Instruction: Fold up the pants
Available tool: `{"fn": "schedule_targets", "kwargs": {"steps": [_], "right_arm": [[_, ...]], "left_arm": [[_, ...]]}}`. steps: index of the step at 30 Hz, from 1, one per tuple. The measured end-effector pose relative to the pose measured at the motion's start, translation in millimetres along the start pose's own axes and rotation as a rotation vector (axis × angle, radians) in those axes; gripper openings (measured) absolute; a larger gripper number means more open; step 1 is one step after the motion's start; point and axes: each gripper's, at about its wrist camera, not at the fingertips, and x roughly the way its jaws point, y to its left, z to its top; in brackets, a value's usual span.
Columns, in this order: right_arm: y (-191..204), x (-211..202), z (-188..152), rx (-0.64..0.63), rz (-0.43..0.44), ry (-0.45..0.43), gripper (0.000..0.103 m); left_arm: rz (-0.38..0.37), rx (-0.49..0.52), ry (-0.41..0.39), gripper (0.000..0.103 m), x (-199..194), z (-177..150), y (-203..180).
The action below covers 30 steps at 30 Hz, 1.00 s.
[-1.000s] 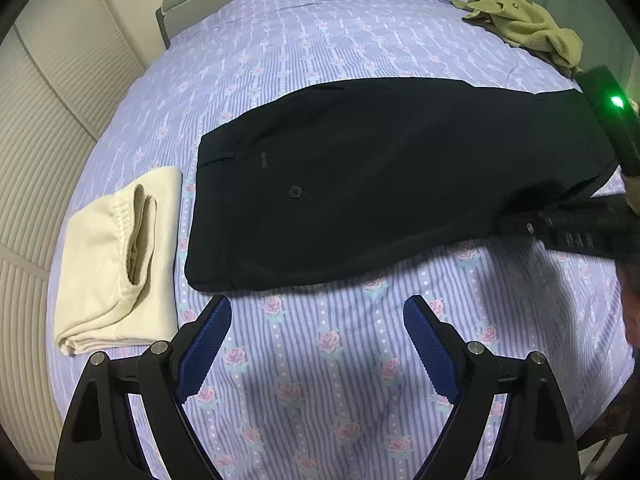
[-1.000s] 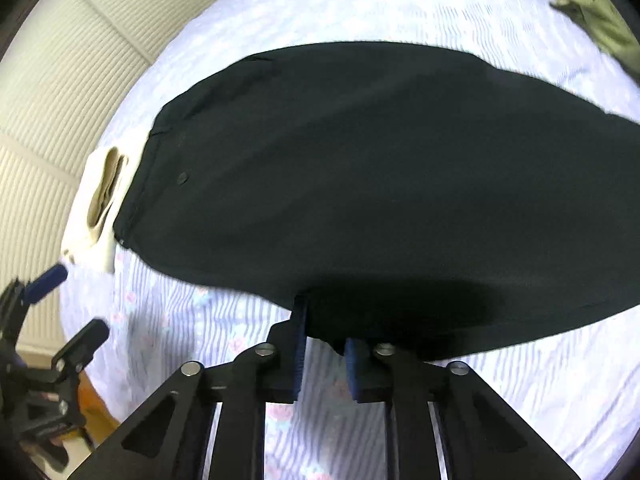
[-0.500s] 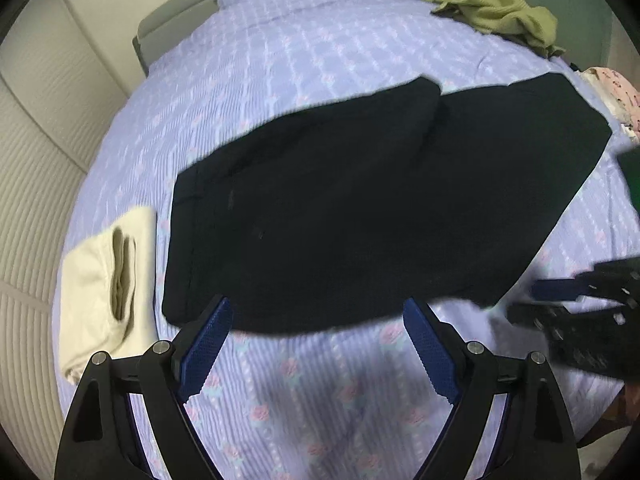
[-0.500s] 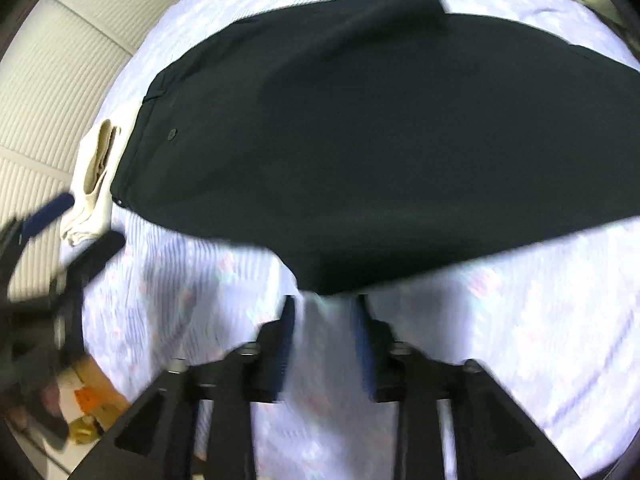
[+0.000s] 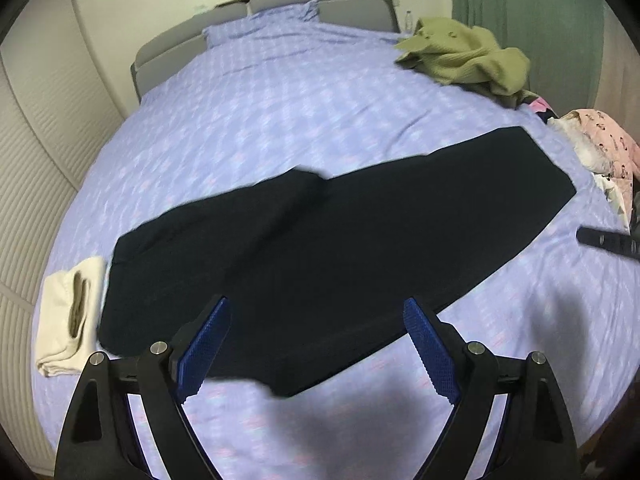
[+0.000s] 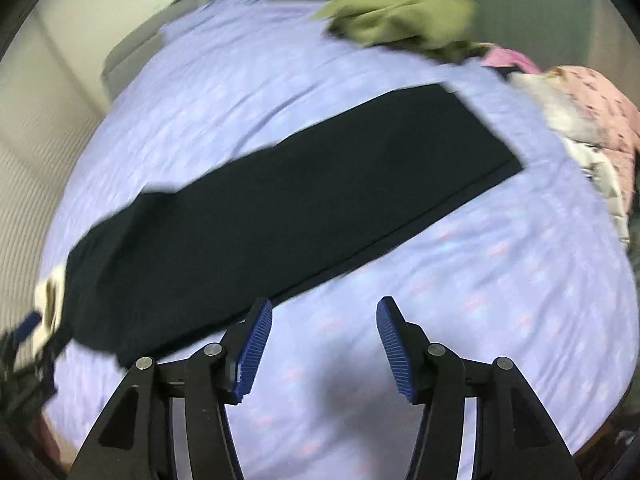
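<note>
Bed [image 5: 280, 92] with lilac sheet carries everything. Pants [image 5: 340, 248], black, lie flat across its middle, one leg laid over the other, waist at left. Green top [image 5: 464, 58] near the headboard, pink clothes [image 5: 600, 148] at right edge, cream folded garment [image 5: 68, 320] touching the waist. Left tongs [image 5: 316, 344] spread wide, nothing gripped. Right tongs [image 6: 324, 344] opening, nothing between them, over bare sheet.

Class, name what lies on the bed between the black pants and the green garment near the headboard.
Only bare bedsheet separates the black pants from the green garment, shown in the left wrist view.
</note>
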Motion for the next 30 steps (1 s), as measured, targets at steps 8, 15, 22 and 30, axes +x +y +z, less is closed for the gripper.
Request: {"fn": "schedule_targets", "kwargs": {"steps": [8,15,22,30], "right_arm": [[-120,43,72,0.048,-0.064,-0.076,0.060],[-202,105,122,0.147,0.009,-0.067,0.059],[-243,151,141,0.261,0.106,-0.017,0.055],[-248,175,150,0.286,0.063,0.007,0.014]], "left_arm": [[-0.004,0.064,0.011,0.090,39,46,-128],[0.007,0.092,0.016,0.090,83,88,-209],[-0.010,0.071,0.013,0.090,92,110,-247],[-0.001,0.114,0.020,0.090,90,106,-267]]}}
